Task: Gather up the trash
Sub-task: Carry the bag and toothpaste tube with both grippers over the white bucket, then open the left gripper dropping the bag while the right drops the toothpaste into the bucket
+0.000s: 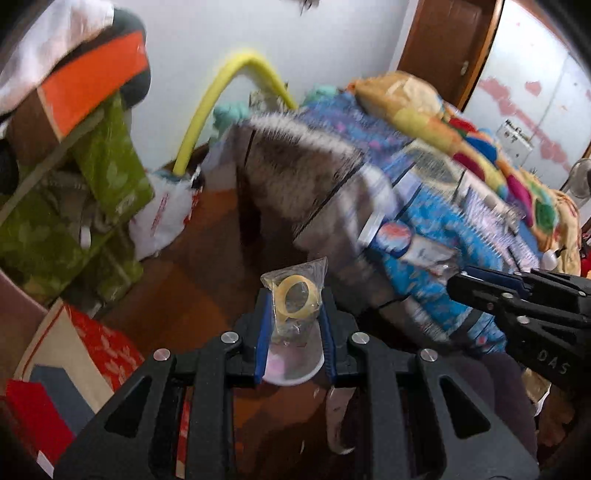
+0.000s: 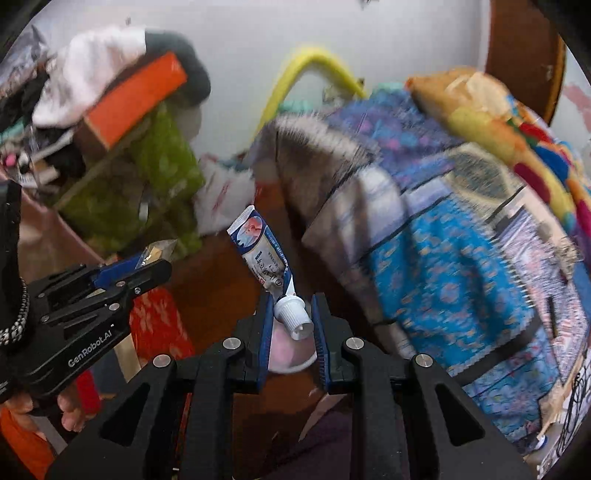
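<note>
Clear plastic packet (image 1: pixel 295 295) with a yellow tape ring (image 1: pixel 296 296) inside, held upright in the left gripper (image 1: pixel 294 325), jaws closed narrow on its lower half, top of packet sticking above the blue pads (image 1: pixel 263 339). In the right wrist view the same left gripper (image 2: pixel 147 264) comes in from the left edge, packet (image 2: pixel 157 251) just poking out past its tips, person's fingers (image 2: pixel 70 410) under its body. Toothpaste tube (image 2: pixel 262 254), white and blue, white cap (image 2: pixel 293 317) down, is clamped at the cap end between the right gripper (image 2: pixel 291 325) pads, jaws narrow on it, tube tilting up and left. In the left wrist view the right gripper (image 1: pixel 458 280) enters from the right; tube (image 1: pixel 410 240) blurry just beyond its tip. Both grippers are raised above the red-brown floor (image 1: pixel 207 266). Behind them: bed draped with blue patterned cloth (image 2: pixel 454 273) and a grey-brown blanket (image 1: pixel 295 173), a multicolour quilt (image 1: pixel 480 140) on top. Yellow hose (image 1: pixel 221 96) arches against the white wall (image 1: pixel 207 29). Left side: a cluttered green fabric rack (image 1: pixel 107 173), orange box (image 1: pixel 92 85) on it, white plastic bag (image 1: pixel 162 218) on the floor beside. Brown door (image 1: pixel 447 44) top right. Background motion-blurred.
</note>
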`<act>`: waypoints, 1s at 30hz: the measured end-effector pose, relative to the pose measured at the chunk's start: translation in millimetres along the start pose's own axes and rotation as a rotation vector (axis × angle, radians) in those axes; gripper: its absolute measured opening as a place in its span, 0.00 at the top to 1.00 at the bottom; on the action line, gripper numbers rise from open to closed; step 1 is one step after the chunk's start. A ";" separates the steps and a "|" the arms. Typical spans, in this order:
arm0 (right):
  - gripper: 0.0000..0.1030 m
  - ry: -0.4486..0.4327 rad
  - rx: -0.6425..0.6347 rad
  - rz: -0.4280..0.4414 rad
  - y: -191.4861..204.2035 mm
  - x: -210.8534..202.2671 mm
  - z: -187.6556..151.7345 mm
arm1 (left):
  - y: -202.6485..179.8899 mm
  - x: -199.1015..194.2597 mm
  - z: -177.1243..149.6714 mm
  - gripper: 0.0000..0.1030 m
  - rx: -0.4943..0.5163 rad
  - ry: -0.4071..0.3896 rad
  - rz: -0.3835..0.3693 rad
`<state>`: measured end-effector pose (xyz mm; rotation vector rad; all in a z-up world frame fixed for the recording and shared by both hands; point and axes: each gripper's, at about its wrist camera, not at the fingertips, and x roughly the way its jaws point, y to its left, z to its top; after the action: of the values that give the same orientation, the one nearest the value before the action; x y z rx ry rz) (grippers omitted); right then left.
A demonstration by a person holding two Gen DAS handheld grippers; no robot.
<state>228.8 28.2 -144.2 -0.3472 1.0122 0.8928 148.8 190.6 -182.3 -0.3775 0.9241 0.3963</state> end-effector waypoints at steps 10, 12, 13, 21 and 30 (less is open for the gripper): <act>0.90 0.239 -0.007 0.011 -2.0 103.3 0.2 | 23.1 74.2 -28.1 0.77 -0.071 0.195 0.014; 0.90 0.276 0.005 0.019 -3.5 119.8 1.8 | 28.8 88.8 -32.8 0.77 -0.101 0.232 0.016; 0.90 0.292 0.013 0.018 -4.7 127.2 2.4 | 31.3 95.2 -34.8 0.77 -0.115 0.248 0.009; 0.89 0.314 0.011 0.037 -5.3 136.5 7.4 | 24.7 121.0 -37.2 0.77 -0.104 0.304 -0.013; 0.65 0.322 -0.004 0.066 -10.3 132.6 10.3 | 24.5 138.1 -26.5 0.56 -0.151 0.327 -0.020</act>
<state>272.9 92.2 -252.6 -0.4737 1.3246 0.9155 193.5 222.1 -314.2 -0.6015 1.2116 0.3932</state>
